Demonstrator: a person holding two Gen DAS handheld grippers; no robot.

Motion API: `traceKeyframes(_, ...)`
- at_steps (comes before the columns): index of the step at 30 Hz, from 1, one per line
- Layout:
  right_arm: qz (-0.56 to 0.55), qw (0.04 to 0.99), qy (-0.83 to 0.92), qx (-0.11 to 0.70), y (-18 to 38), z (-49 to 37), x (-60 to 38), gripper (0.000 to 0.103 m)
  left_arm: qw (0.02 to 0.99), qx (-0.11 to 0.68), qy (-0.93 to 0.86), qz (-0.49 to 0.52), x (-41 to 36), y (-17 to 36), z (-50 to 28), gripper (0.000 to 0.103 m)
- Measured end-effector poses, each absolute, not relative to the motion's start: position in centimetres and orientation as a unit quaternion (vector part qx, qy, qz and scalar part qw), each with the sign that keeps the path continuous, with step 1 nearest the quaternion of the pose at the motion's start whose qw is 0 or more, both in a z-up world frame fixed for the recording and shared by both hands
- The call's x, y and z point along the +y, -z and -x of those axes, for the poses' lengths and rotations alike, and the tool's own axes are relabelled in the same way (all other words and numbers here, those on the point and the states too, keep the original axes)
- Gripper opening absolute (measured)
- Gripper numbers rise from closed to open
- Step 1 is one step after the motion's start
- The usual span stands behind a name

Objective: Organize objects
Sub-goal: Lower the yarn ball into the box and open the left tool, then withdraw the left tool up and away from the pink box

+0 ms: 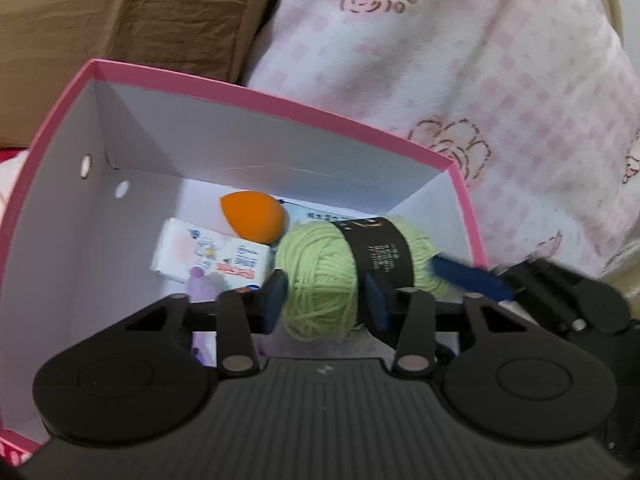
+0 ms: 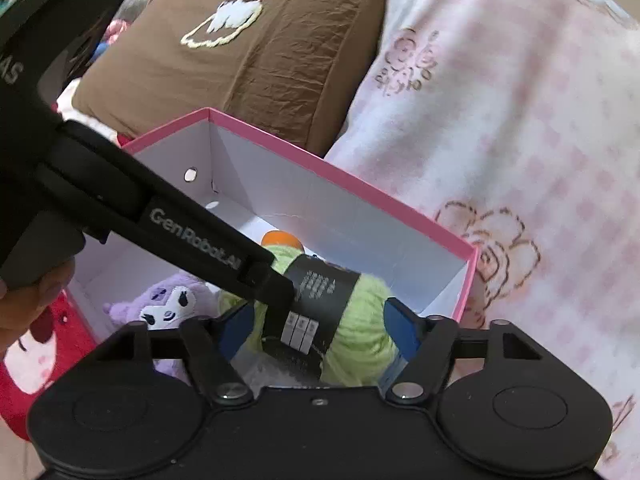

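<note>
A green yarn ball (image 1: 320,276) with a black paper band hangs over the open pink-rimmed white box (image 1: 280,104). My left gripper (image 1: 326,300) is shut on the yarn ball, its blue pads pressing both sides. My right gripper (image 2: 316,332) also straddles the yarn ball (image 2: 360,328), its blue fingers (image 2: 400,332) touching the ends. The left gripper's finger (image 2: 264,280) crosses the ball in the right wrist view. Inside the box lie an orange sponge egg (image 1: 252,218), a white tissue pack (image 1: 208,256) and a purple plush toy (image 2: 168,300).
The box (image 2: 320,160) sits on a bed. A brown pillow (image 2: 248,60) lies behind it and a pink-and-white flower blanket (image 2: 500,140) to its right. A red patterned cloth (image 2: 32,356) shows at the left.
</note>
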State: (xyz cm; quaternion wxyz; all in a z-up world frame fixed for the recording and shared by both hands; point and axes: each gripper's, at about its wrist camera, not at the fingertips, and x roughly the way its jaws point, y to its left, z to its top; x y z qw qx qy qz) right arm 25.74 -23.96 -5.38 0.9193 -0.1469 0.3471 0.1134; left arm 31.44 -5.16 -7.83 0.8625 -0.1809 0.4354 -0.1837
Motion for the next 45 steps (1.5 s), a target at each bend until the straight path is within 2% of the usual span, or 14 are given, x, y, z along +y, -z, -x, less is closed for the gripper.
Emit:
traceKeyframes(2, 0.137, 0.919, -0.113, 0.353, 5.9, -25.6, -24.1, 0.048, 0.860, 0.433, 0.193, 0.189, -5.5, 7.8, -31.5, 0.036)
traceKeyframes(3, 0.140, 0.919, -0.109, 0.352, 6.1, -25.6, -24.1, 0.045, 0.861, 0.430, 0.196, 0.188, -5.8, 7.8, -31.5, 0.036)
traceKeyframes(9, 0.147, 0.923, -0.094, 0.343, 6.4, -26.2, -24.3, 0.044, 0.863, 0.429, 0.179, 0.198, -6.1, 7.9, -32.2, 0.040)
traceKeyframes(14, 0.180, 0.918, -0.078, 0.344, 6.8, -26.4, -23.6, 0.044, 0.867, 0.437, 0.173, 0.165, -6.5, 8.4, -31.9, 0.040)
traceKeyframes(20, 0.111, 0.930, -0.105, 0.335, 6.3, -24.8, -25.3, 0.048, 0.848, 0.450, 0.172, 0.223, -6.2, 9.5, -31.9, 0.043)
traceKeyframes(21, 0.091, 0.932, -0.106, 0.336, 6.2, -24.4, -25.8, 0.049, 0.848, 0.451, 0.169, 0.221, -6.2, 9.4, -31.8, 0.047)
traceKeyframes(25, 0.005, 0.937, -0.109, 0.332, 5.7, -22.5, -27.7, 0.052, 0.862, 0.453, 0.156, 0.166, -6.4, 8.0, -30.3, 0.048)
traceKeyframes(29, -0.001, 0.950, -0.088, 0.299, 5.2, -19.5, -27.9, 0.068, 0.867, 0.456, 0.141, 0.144, -5.9, 6.3, -28.0, 0.055)
traceKeyframes(35, -0.027, 0.951, -0.082, 0.298, 4.0, -17.1, -28.2, 0.068, 0.865, 0.467, 0.126, 0.137, -5.1, 3.8, -24.7, 0.063)
traceKeyframes(41, 0.010, 0.948, -0.056, 0.312, 1.9, -15.1, -27.5, 0.070, 0.875, 0.460, 0.121, 0.086, -5.1, 0.6, -22.1, 0.063)
traceKeyframes(45, -0.004, 0.947, -0.052, 0.317, 0.2, -14.0, -27.8, 0.070, 0.878, 0.457, 0.120, 0.078, -5.1, -1.3, -20.3, 0.066)
